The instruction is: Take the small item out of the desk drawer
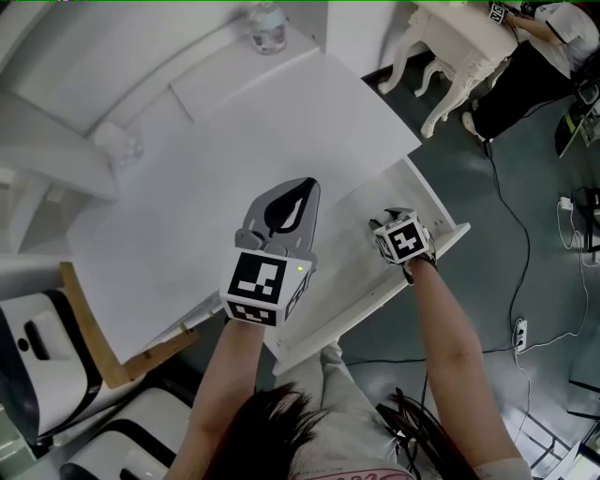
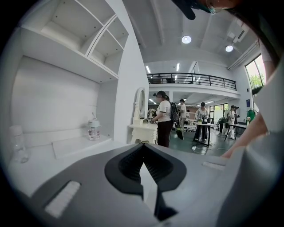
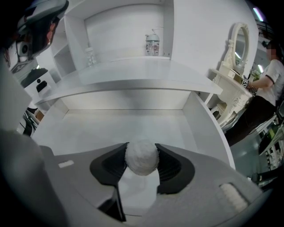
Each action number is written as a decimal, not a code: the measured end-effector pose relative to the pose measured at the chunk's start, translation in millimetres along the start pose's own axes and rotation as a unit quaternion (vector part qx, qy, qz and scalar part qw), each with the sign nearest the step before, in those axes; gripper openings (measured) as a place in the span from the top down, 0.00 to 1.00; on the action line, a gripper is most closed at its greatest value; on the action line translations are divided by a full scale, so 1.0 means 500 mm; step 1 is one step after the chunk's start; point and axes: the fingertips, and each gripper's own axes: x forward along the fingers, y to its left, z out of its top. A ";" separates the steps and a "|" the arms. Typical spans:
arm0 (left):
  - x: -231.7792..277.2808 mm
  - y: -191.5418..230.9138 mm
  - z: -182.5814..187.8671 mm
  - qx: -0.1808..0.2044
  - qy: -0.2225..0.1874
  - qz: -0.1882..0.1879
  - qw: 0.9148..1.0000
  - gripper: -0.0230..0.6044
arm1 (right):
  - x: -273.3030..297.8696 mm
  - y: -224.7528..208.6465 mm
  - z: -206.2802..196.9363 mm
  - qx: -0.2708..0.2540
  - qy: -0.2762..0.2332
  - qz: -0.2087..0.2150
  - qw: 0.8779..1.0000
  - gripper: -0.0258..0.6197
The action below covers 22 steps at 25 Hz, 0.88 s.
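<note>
Head view: the left tool hangs above the white tabletop, its two dark tips drawn together with nothing between them. The right tool points steeply down into the open drawer, which stands pulled out from under the tabletop's front edge. Its marker cube faces up, and the jaws below it are hidden from here. A small clear bottle stands at the far back of the tabletop, well apart from both tools.

Left gripper view: the left tool is clenched, the tips meeting at the front so that the dark pads form a closed loop. It grips nothing and touches nothing. It looks out level over the tabletop, past the bottle on the raised ledge at the back.

Right gripper view: the right tool is clamped on a small white fuzzy ball, with a dark pad pressing on each side and the jaws held partly apart by it. The ball sits at the jaw tips inside the drawer, over the near part of its pale floor. Whether it touches that floor cannot be told. The drawer's side wall rises at the right, and the tabletop overhangs the back.
</note>
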 end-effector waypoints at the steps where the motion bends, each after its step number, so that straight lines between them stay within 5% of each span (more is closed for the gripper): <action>1: -0.002 -0.003 0.004 0.001 -0.001 0.000 1.000 0.94 | -0.005 0.002 0.002 -0.002 -0.001 0.001 1.000 0.69; 22: -0.072 -0.026 0.112 0.022 -0.044 0.011 0.999 0.94 | -0.164 0.068 0.089 -0.062 -0.036 0.010 0.997 0.69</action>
